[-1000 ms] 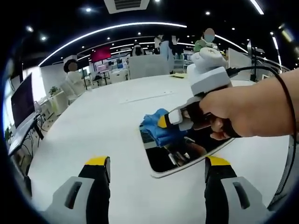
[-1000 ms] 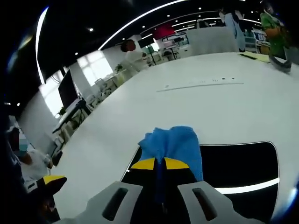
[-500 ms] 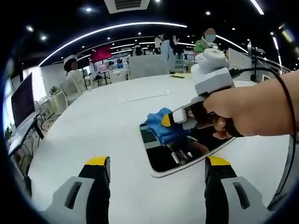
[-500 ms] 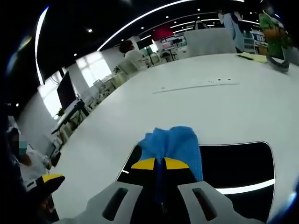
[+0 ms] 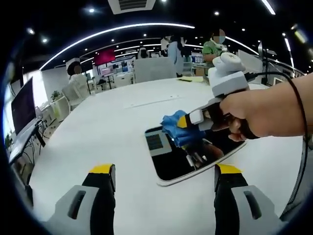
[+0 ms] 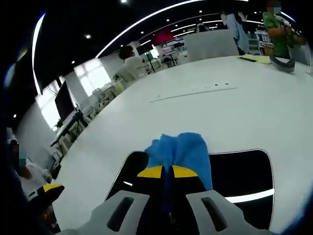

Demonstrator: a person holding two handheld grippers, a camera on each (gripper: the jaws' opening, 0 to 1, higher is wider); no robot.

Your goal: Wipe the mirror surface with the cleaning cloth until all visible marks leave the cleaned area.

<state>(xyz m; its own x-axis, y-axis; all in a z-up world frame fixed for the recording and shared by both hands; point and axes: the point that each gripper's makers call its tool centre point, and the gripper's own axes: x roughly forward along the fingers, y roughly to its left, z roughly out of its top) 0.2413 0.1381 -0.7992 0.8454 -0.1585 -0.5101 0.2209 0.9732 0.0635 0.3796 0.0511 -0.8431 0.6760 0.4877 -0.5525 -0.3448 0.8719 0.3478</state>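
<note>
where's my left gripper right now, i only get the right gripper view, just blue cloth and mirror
Observer: The left gripper hovers off the mirror's near edge, over bare white table.
Operator: is it holding anything
Observer: No, its jaws are wide apart with nothing between them.
Operator: how's the right one look from there
Observer: The right gripper presses the blue cloth onto the mirror's far edge, gripped by a person's hand.
Operator: anything reflecting in the glass
Observer: Yes, the mirror reflects the gripper, plus a pale grid-like patch near one corner.
</note>
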